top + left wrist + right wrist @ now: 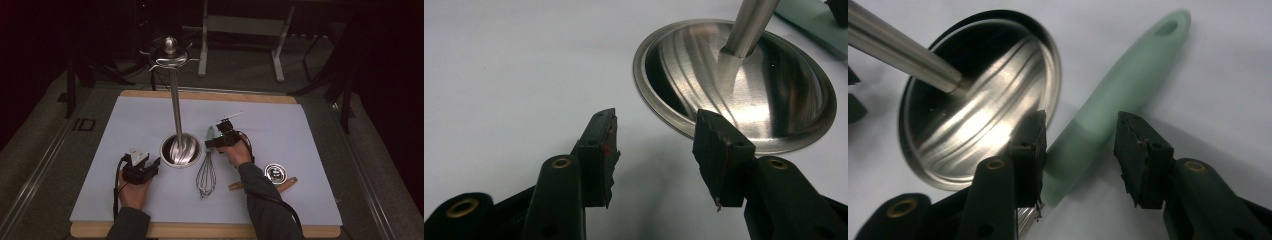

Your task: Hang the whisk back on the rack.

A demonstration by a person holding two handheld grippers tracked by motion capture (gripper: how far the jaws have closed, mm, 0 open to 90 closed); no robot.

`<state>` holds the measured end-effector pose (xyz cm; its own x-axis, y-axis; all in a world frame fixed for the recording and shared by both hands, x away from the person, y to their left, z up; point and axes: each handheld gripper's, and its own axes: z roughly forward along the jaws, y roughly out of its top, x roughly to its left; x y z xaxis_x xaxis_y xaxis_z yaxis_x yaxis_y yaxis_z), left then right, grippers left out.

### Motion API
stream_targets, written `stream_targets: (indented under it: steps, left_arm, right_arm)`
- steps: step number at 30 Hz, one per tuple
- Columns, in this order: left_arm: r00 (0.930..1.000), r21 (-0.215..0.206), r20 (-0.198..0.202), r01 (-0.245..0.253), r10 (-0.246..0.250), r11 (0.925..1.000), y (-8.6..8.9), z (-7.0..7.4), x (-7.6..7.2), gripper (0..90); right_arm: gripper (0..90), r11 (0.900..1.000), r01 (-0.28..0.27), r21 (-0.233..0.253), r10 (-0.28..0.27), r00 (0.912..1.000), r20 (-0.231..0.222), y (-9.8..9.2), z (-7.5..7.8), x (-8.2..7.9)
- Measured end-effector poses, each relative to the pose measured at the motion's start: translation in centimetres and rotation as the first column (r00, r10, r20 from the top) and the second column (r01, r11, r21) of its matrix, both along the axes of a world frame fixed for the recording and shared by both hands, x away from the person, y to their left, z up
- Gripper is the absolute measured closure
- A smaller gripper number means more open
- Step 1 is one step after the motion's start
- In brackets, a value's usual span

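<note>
Right gripper view: jaws spread astride the whisk [1118,95] handle; we close squarely, clear of the stand [973,100] base.

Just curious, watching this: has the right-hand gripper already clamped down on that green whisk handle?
No: the right gripper has its jaws spread either side of the green whisk handle, with a visible gap on one side.

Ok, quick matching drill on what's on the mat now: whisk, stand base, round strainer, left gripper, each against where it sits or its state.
Things:
1. whisk
2. stand base
3. round strainer
4. left gripper

Descriptions:
A. open, beside the base's left rim
B. mint handle between the right gripper's fingers
C. holds the upright pole
D. lies right of the whisk

Pairs: 1-B, 2-C, 3-D, 4-A
</note>
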<state>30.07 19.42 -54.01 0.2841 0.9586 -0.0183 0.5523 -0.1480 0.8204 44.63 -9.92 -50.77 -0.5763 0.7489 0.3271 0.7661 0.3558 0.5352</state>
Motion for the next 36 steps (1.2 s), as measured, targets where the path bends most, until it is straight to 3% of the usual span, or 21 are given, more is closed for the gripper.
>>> stream_targets:
  steps: [7,10,12,13,16,21,27,29,36]
  left_arm:
    - [1.0,0.001,-0.003,0.0,0.0,1.0,0.0,0.0,0.0,52.3]
    - [1.0,-0.001,-0.005,0.0,0.0,1.0,0.0,0.0,0.0,52.2]
    - [1.0,-0.002,-0.006,0.001,-0.001,1.0,0.0,0.0,0.0,52.2]
    - [1.0,-0.002,-0.006,0.0,0.0,1.0,0.0,0.0,0.0,52.1]
    - [1.0,0.0,-0.004,0.0,0.0,1.0,0.0,0.0,0.0,52.1]
    - [1.0,-0.001,-0.004,0.0,0.0,1.0,0.0,0.0,0.0,52.1]
    - [1.0,-0.002,-0.006,0.0,0.0,1.0,0.0,0.0,0.0,52.0]
    - [1.0,-0.002,-0.005,0.001,-0.001,1.0,0.0,0.0,0.0,51.9]
    - [1.0,-0.005,-0.007,0.0,0.0,1.0,0.1,0.0,0.0,51.8]
  right_arm:
    - [57.0,0.999,-0.004,0.045,0.007,0.9979,-0.065,0.7,-0.3,0.1]
    - [58.8,0.997,-0.04,0.07,0.046,0.9946,-0.093,1.6,-0.4,-0.1]
    - [59.3,0.996,-0.06,0.069,0.066,0.9937,-0.09,2.3,-0.3,-0.3]
    - [58.9,0.998,-0.056,0.03,0.058,0.9948,-0.084,2.8,0.0,-0.5]
    - [59.1,0.999,-0.053,-0.008,0.052,0.995,-0.085,3.3,0.3,-0.6]
    - [59.6,0.997,-0.074,0.001,0.073,0.9832,-0.167,3.4,-0.5,-0.8]
    - [62.8,0.996,-0.085,-0.021,0.081,0.9864,-0.143,3.9,-0.4,-1.2]
    - [65.7,0.998,-0.065,0.014,0.067,0.9857,-0.155,3.8,-0.4,-1.2]
    - [68.5,0.998,-0.028,0.052,0.036,0.9878,-0.151,3.7,-0.3,-1.3]
